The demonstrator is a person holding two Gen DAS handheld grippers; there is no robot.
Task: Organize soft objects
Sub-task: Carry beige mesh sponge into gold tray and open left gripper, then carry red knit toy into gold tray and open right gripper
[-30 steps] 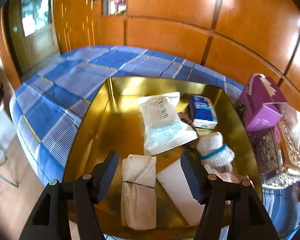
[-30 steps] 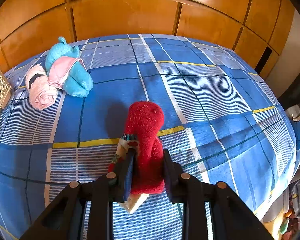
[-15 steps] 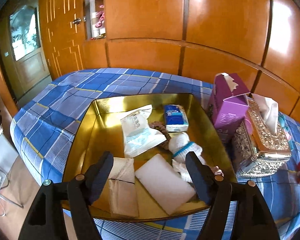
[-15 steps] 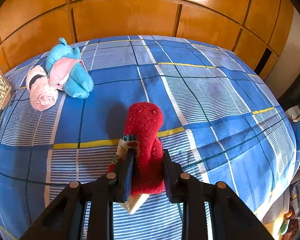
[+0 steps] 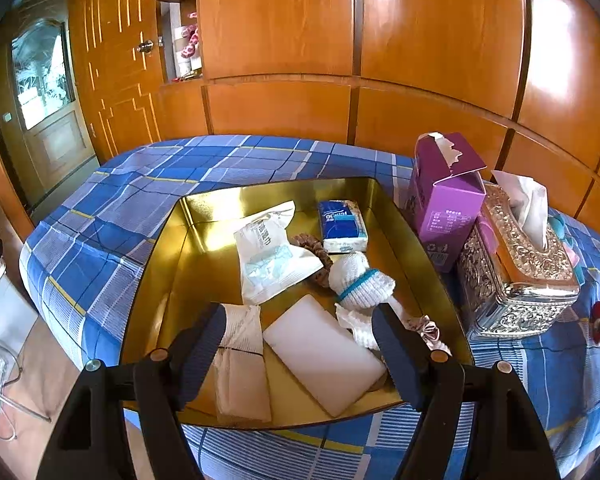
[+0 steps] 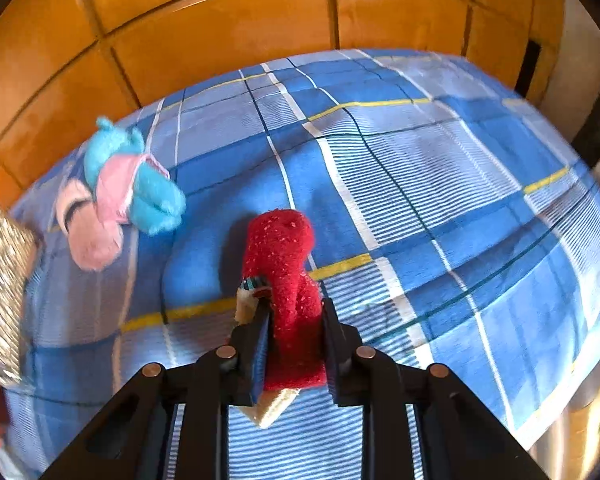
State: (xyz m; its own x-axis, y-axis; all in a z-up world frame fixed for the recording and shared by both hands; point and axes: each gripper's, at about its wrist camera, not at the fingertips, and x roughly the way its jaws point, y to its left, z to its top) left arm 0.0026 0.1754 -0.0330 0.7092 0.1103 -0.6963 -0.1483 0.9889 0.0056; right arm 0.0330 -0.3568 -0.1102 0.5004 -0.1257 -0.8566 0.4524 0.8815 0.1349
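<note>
Step in hand: pick-up of red sock [image 6: 286, 276], a rolled fuzzy bundle with a cream edge showing at its near end, on the blue plaid bed [image 6: 440, 184]. Right hand-held gripper [image 6: 294, 350]: jaws have just been closing and are clenched on the sock's lower half, pads pressing both sides. Left hand-held gripper [image 5: 298, 354]: released, jaws wide with nothing between them, poised above the near end of the gold tray [image 5: 168, 280]. Tray contents: white foam pad [image 5: 324, 360], beige folded cloth [image 5: 240, 364], wipes packet [image 5: 270, 254], tissue pack [image 5: 342, 226], white sock ball [image 5: 358, 282]. Remaining on the bed, well apart from the tray: blue plush toy [image 6: 148, 184] with a pink roll [image 6: 94, 236] touching it. Next move, by judgement: carry the sock across to the tray past the silver tissue box [image 5: 516, 280] and release into a bare spot; the grip looks adequate.
</note>
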